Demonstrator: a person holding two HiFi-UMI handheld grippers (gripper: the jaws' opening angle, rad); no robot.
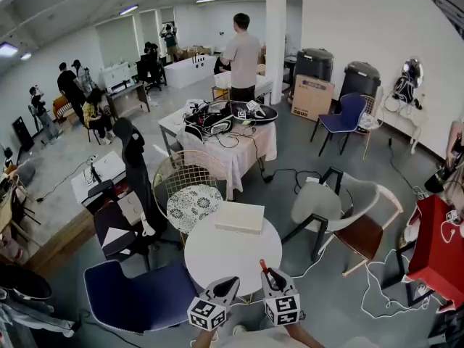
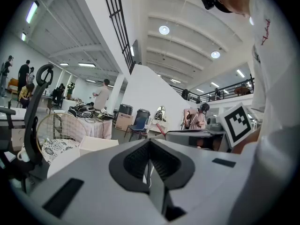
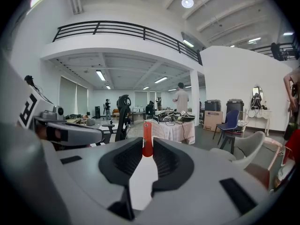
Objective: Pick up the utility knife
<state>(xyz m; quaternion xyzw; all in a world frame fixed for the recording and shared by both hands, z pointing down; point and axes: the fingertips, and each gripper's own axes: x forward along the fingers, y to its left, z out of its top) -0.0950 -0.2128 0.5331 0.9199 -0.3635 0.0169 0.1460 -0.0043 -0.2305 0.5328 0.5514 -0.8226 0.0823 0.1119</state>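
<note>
Right gripper (image 3: 147, 149): jaws drawn narrow, pads clamped on the utility knife (image 3: 147, 134). We see only its orange end; the rest is sunk between the pads.

Long axis: in the right gripper view the orange end stands straight up from the jaw tips, in line with the slot between the pads. The head view gives the heading. The knife's exposed end juts past the jaw tips and slants away from the person, up and a little to the picture's left, toward the near rim of the round white table (image 1: 210, 256). The knife is off the table, in the air by that rim.

Left gripper (image 2: 150, 143): jaws together, nothing between them. It sits just beside the right one in the head view.

Only the head view shows the tabletop, with a white box (image 1: 240, 217) lying on it. Only the left gripper view shows the knife side-on, as a thin red streak slanting up from the right gripper's front. It also shows that gripper's marker cube (image 2: 238, 124).
</note>
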